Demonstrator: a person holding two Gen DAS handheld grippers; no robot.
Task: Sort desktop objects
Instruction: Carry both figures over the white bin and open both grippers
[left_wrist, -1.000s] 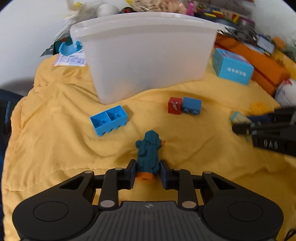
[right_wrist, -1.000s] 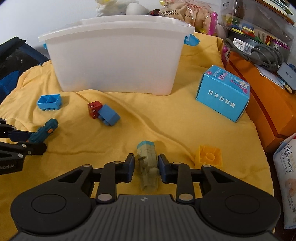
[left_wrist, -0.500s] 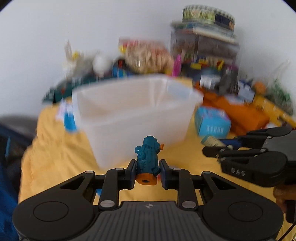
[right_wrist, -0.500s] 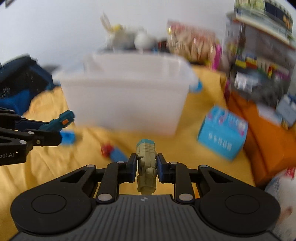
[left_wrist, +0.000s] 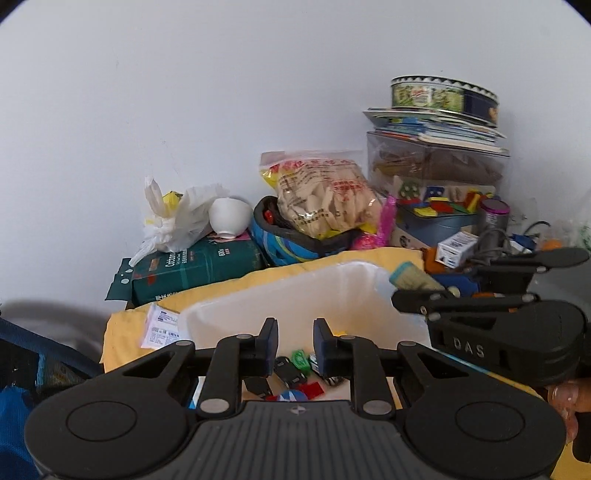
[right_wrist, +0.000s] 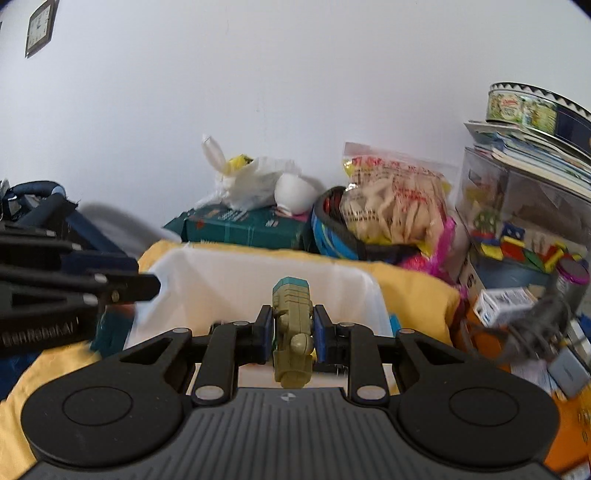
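- To do this well, I should bring the green toy (right_wrist: 293, 328) over the middle of the white bin (right_wrist: 207, 280) before letting go, clear of its rim and my other tongs.
- My right tongs (right_wrist: 293, 332) are clamped on the green toy, above the bin's near edge.
- My left tongs (left_wrist: 294, 343) are apart and closing, with nothing between the 2 pads. A blurred teal toy (right_wrist: 110, 332) shows just under them, by the bin's left wall.

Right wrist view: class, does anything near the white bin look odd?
Yes. A blurred teal and orange toy sits loose below the left gripper, by the left wall of the white bin, apparently falling and perhaps outside it. That gripper's jaws are closing with nothing between them.
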